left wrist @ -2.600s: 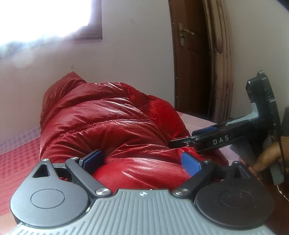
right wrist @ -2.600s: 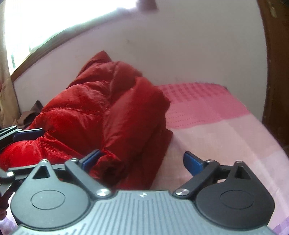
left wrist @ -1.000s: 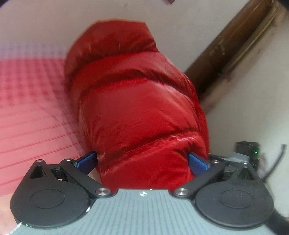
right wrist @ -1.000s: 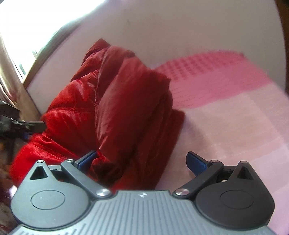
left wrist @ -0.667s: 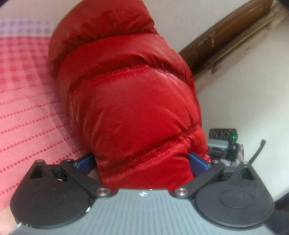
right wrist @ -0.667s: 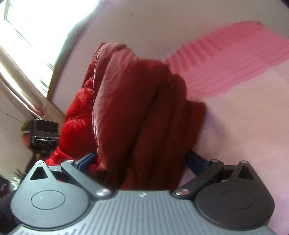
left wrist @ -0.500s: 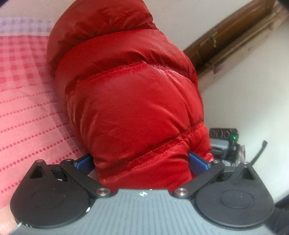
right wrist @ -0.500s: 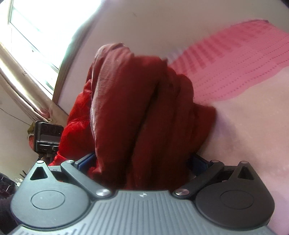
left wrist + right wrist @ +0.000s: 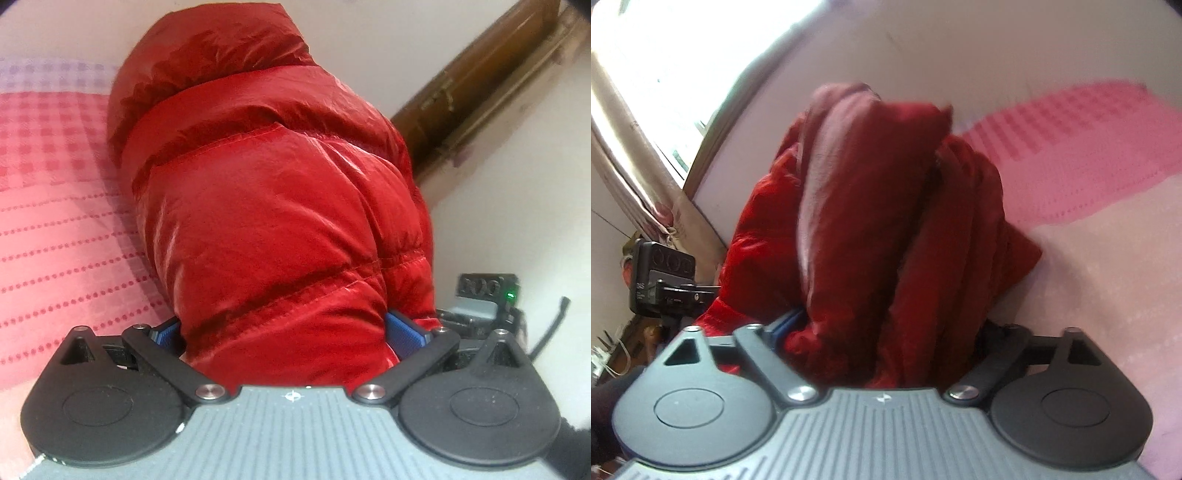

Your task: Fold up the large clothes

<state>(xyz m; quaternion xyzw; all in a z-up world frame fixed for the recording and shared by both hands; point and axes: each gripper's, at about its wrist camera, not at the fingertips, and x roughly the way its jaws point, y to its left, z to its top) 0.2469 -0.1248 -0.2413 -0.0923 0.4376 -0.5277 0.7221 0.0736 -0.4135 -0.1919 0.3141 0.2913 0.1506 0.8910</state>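
— Left wrist view: where is the red puffer jacket (image 9: 273, 206)?

— At frame centre on the pink checked bedcover (image 9: 55, 221), long axis running from the bottom edge toward the upper middle. The left gripper (image 9: 282, 330) pinches its near end between blue pads.

— Right wrist view?

— The jacket (image 9: 871, 229) stands as a bunched mass up the centre. The right gripper (image 9: 886, 332) clamps its thick folds.

Padding swallows the fingertips — both views

The red puffer jacket (image 9: 280, 229) hides the left gripper (image 9: 284, 332) pads; at 6 o'clock the right gripper (image 9: 882, 332) is buried too — that view is blurred.
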